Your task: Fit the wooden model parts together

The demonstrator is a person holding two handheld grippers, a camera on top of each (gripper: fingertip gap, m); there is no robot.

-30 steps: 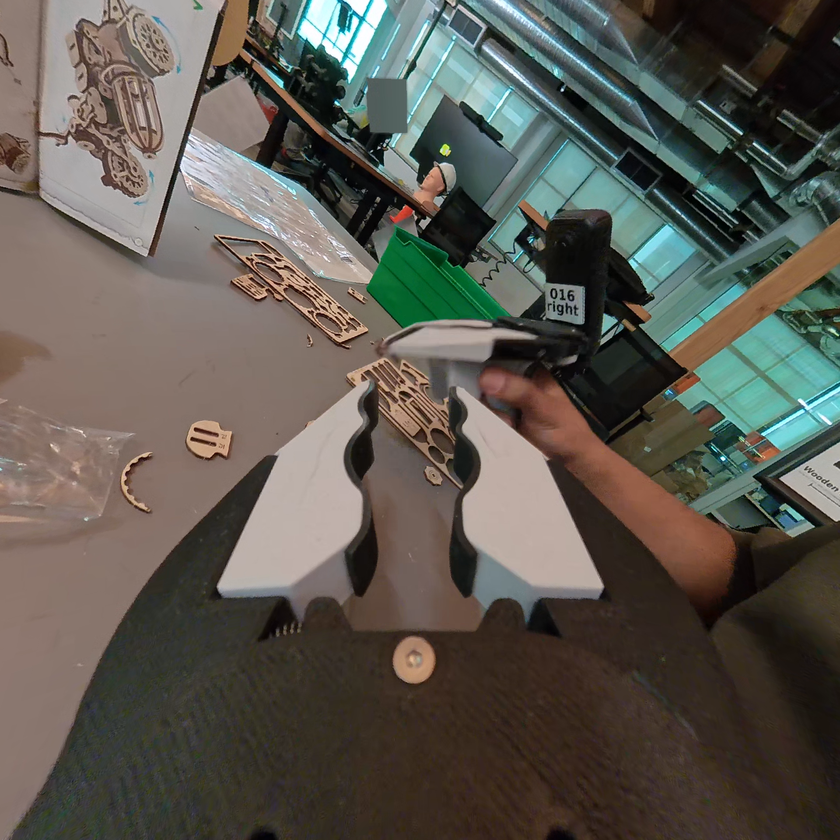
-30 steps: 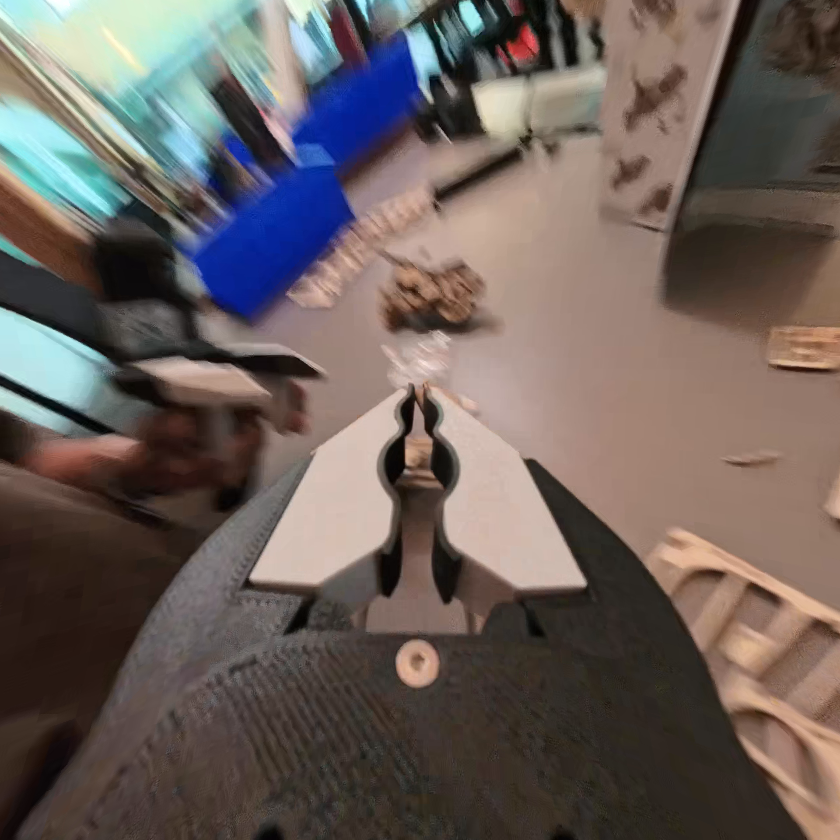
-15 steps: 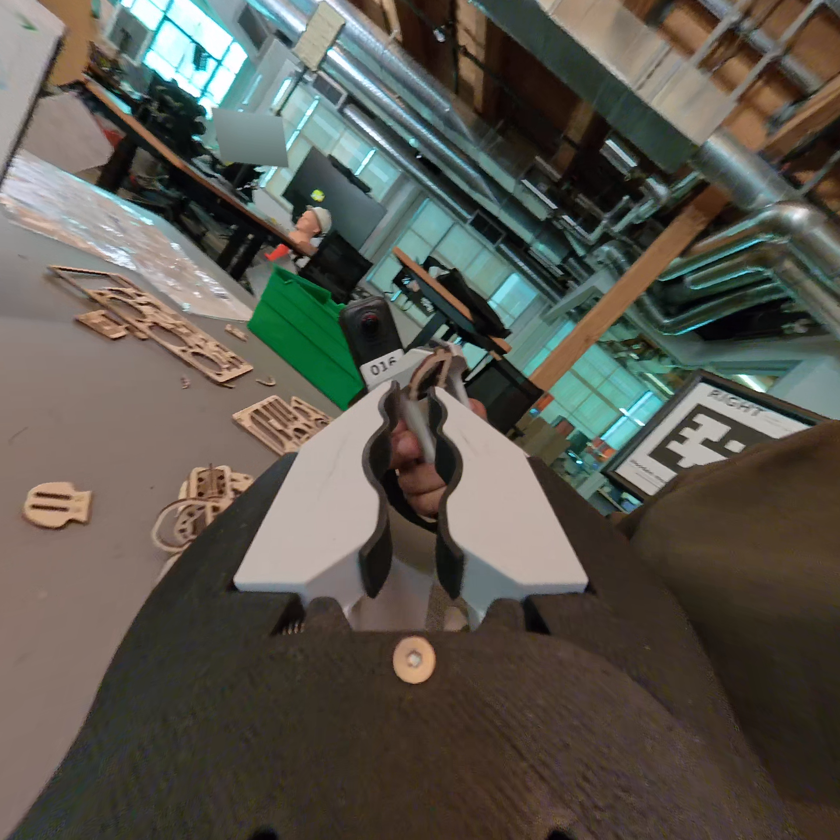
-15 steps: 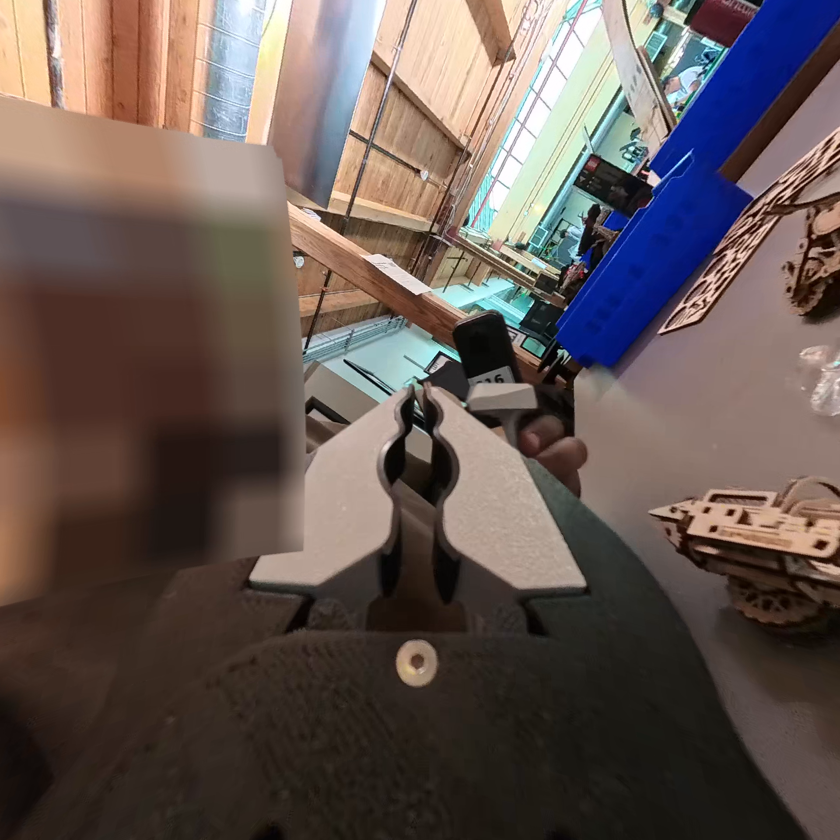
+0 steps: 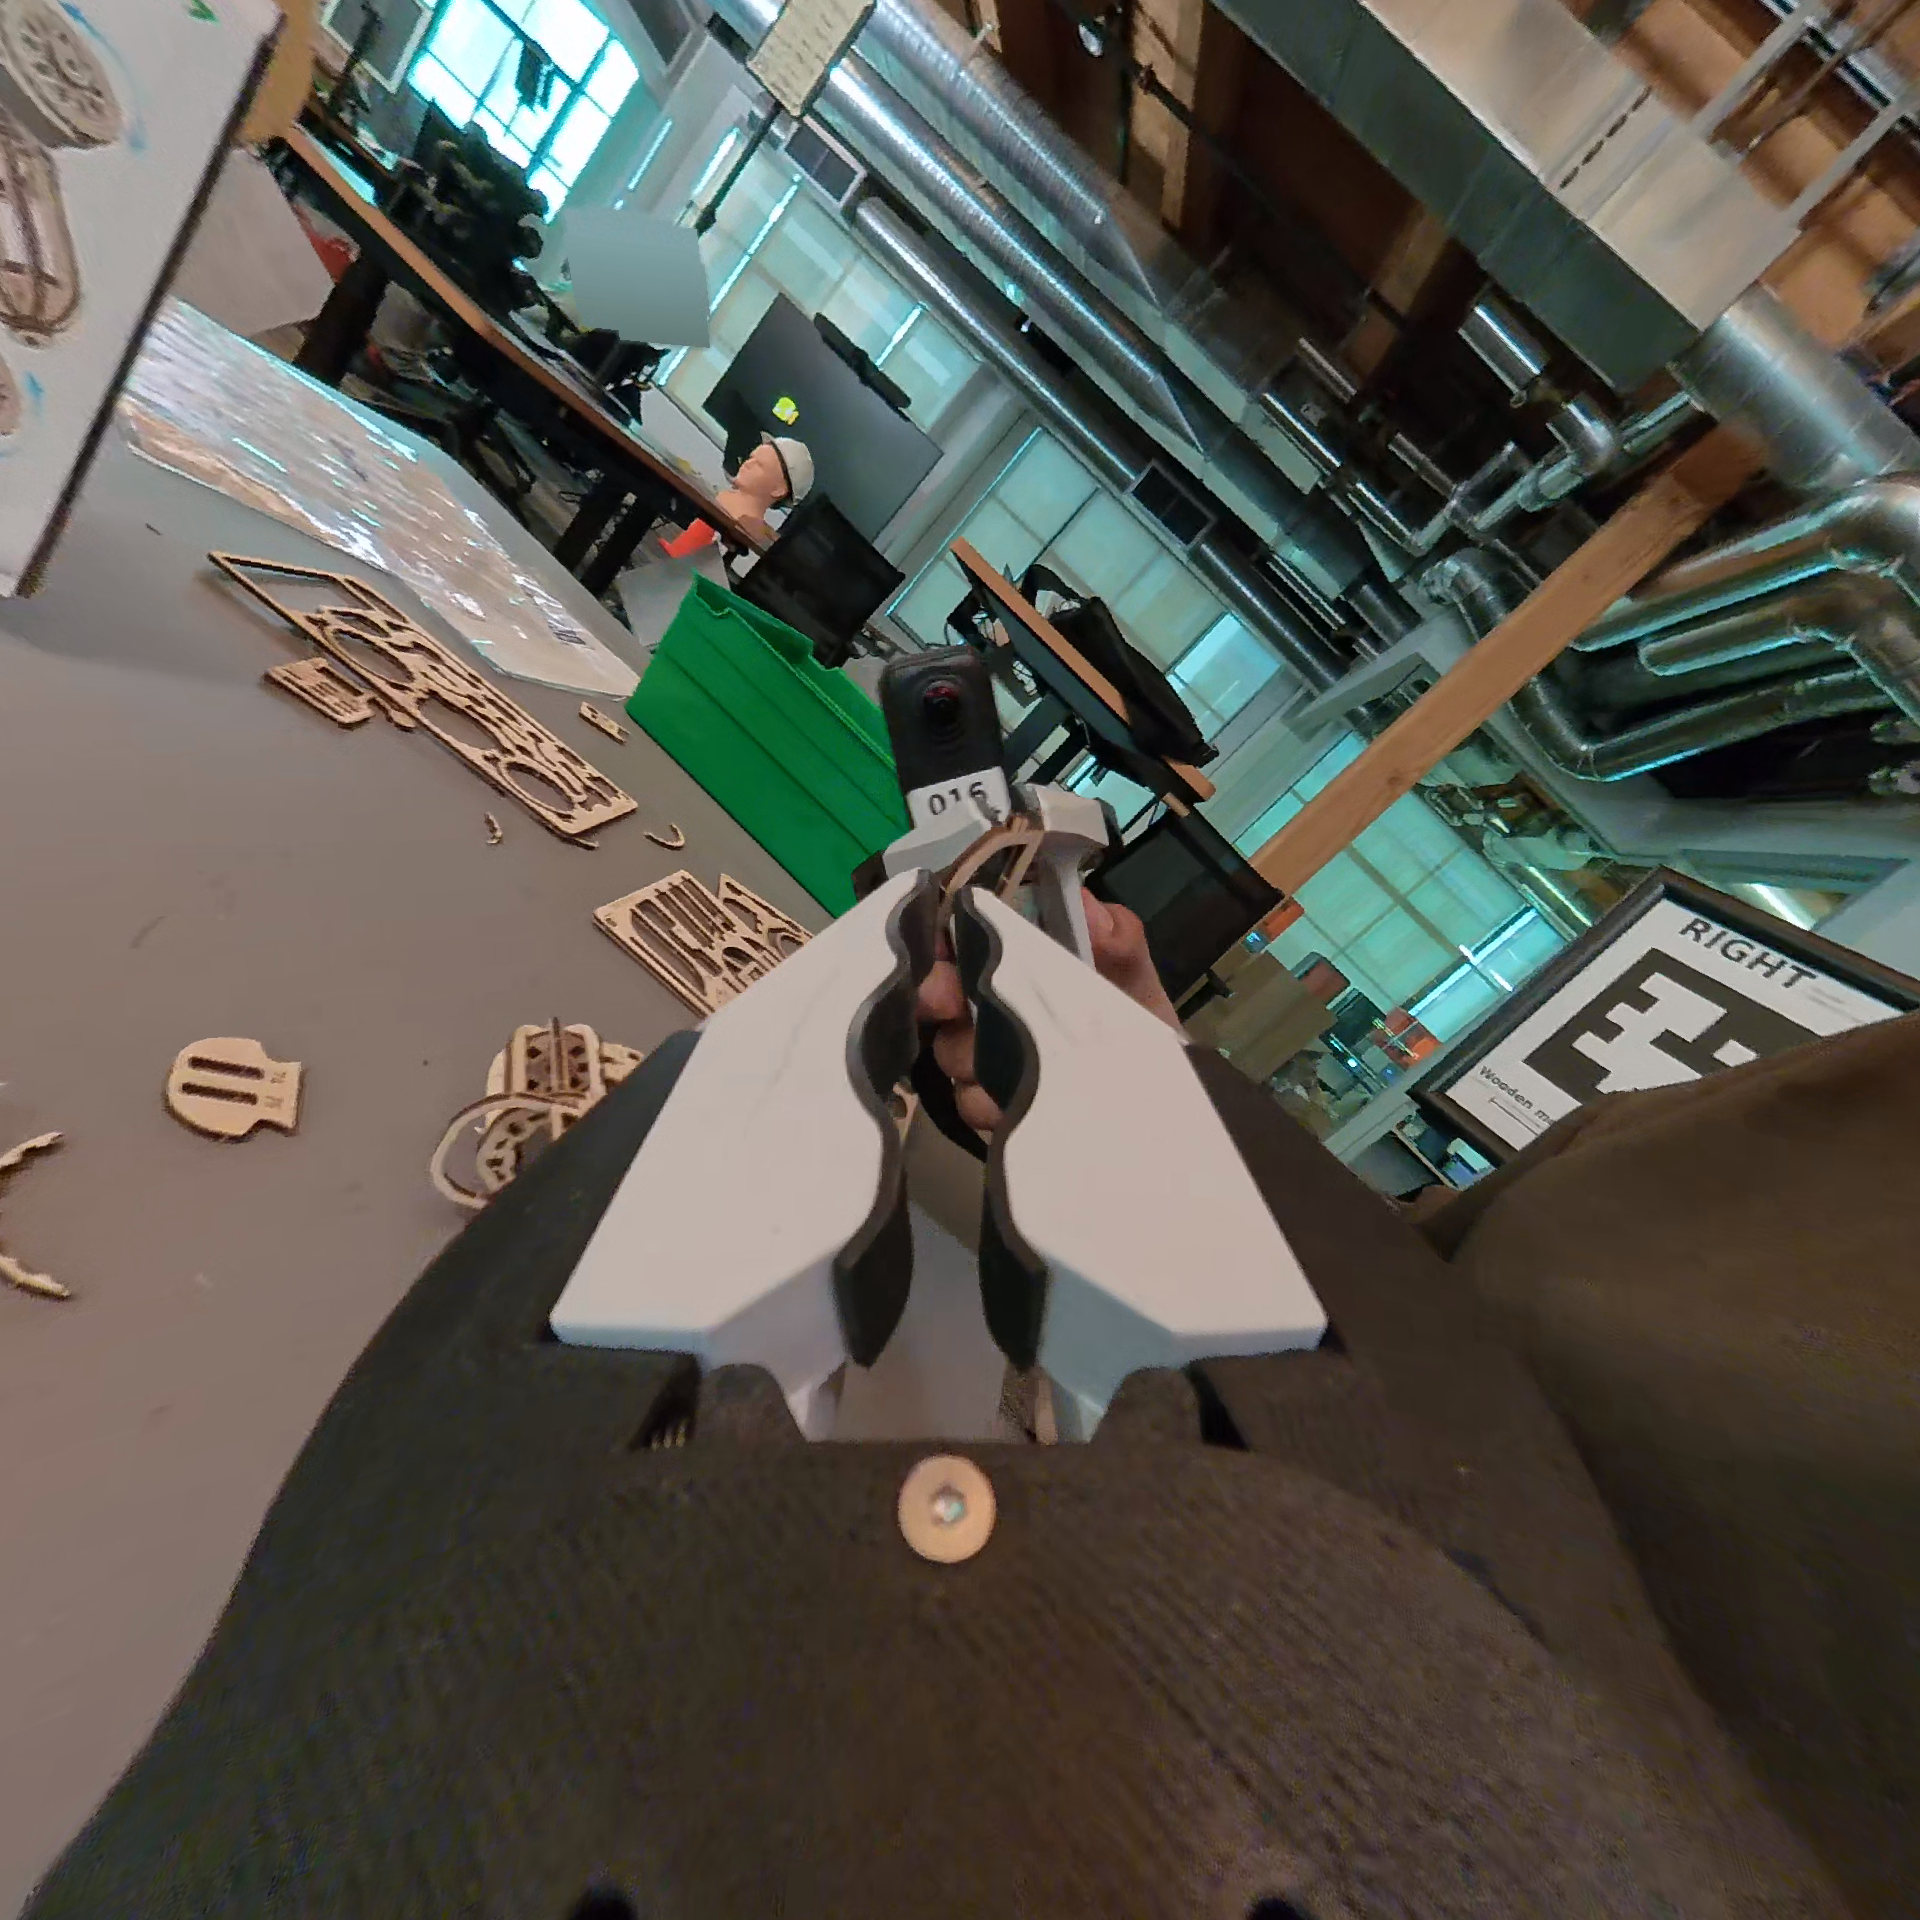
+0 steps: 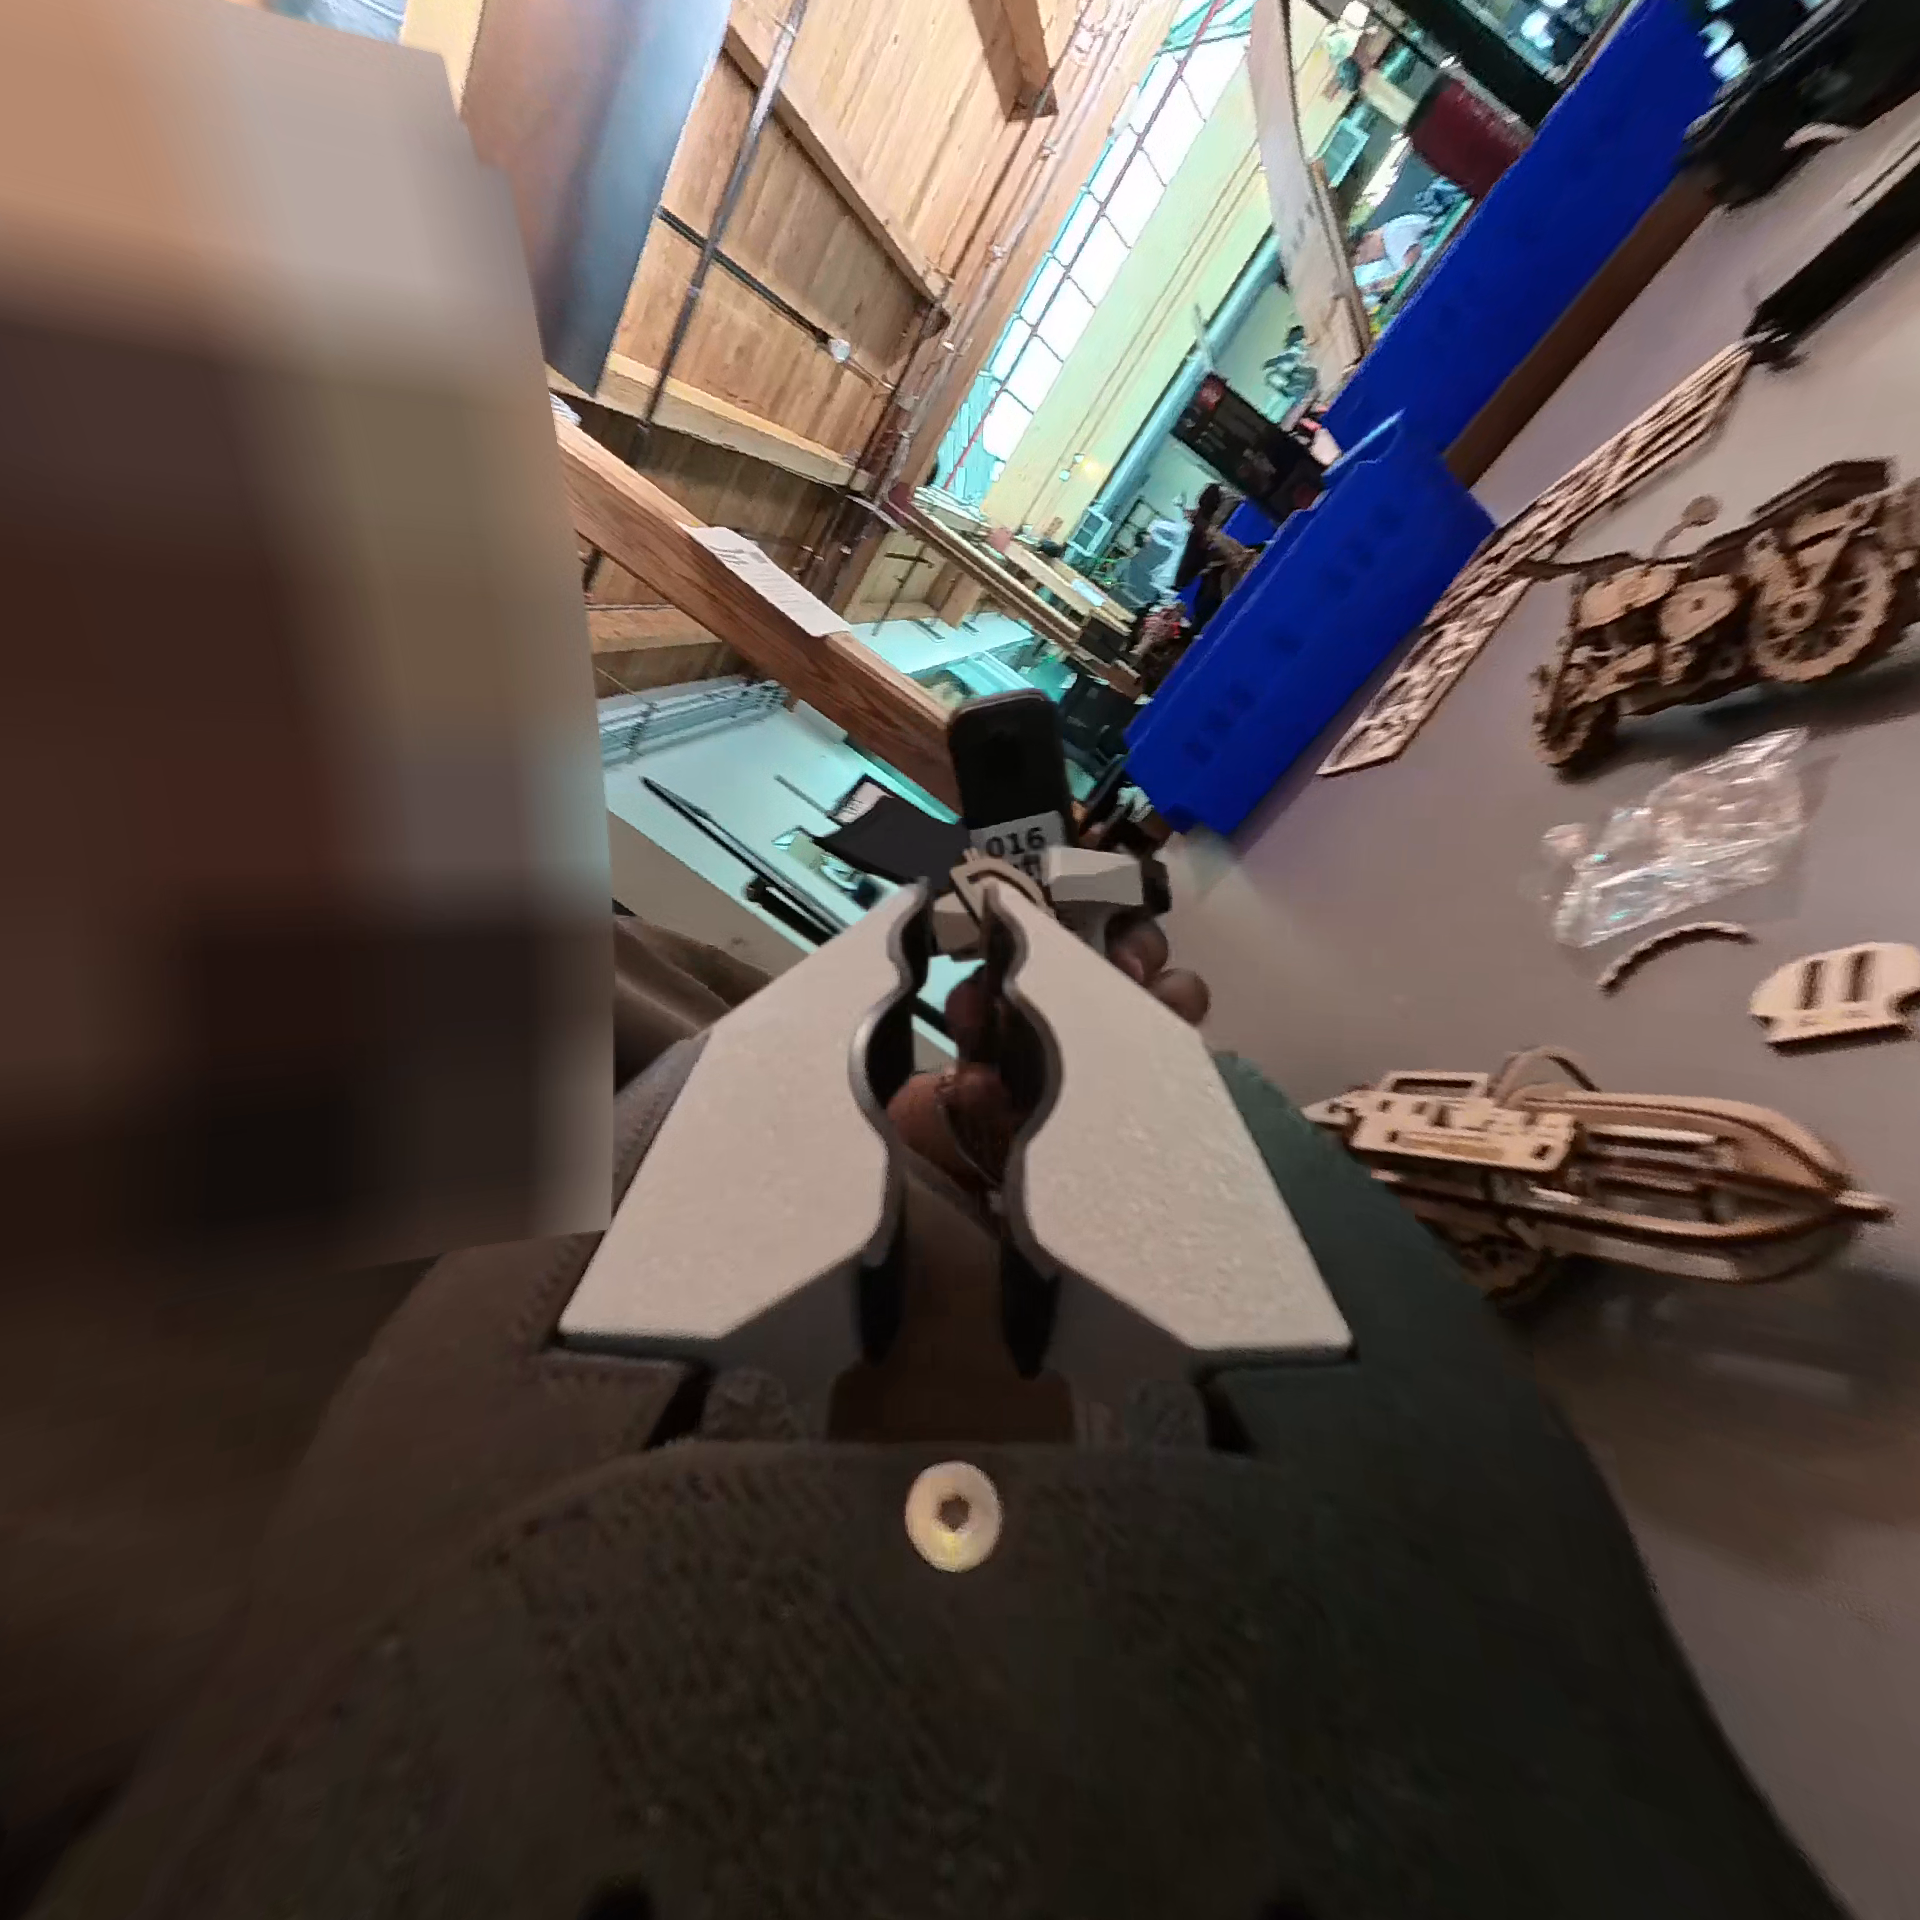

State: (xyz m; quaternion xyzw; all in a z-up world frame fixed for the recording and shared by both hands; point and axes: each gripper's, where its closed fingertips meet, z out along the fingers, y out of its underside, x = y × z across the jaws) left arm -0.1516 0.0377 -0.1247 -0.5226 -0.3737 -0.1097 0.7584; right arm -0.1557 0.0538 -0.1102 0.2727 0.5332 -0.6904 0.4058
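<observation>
Both grippers are held up off the grey table (image 5: 208, 935) and face each other tip to tip. In the left wrist view my left gripper (image 5: 941, 896) is nearly closed, with a thin curved wooden part (image 5: 987, 844) at its tips. The right gripper (image 5: 1049, 831) and its black camera sit just beyond, also on that part. In the right wrist view my right gripper (image 6: 956, 906) is closed on the small wooden part (image 6: 982, 883). The left gripper (image 6: 1091, 864) meets it from the far side. How the part sits between the pads is hidden.
On the table lie a partly built wooden assembly (image 6: 1558, 1153), a wooden motorcycle model (image 6: 1725, 613), a clear plastic bag (image 6: 1683, 831), cut-out wooden sheets (image 5: 468, 717) and small loose pieces (image 5: 234, 1086). A green bin (image 5: 769, 727) and a blue bin (image 6: 1309, 644) stand past the table edges.
My left gripper has lifted off the table, closed from wide open and swung to face the right one. The right gripper turned up from the table. Their tips now meet on the part.
</observation>
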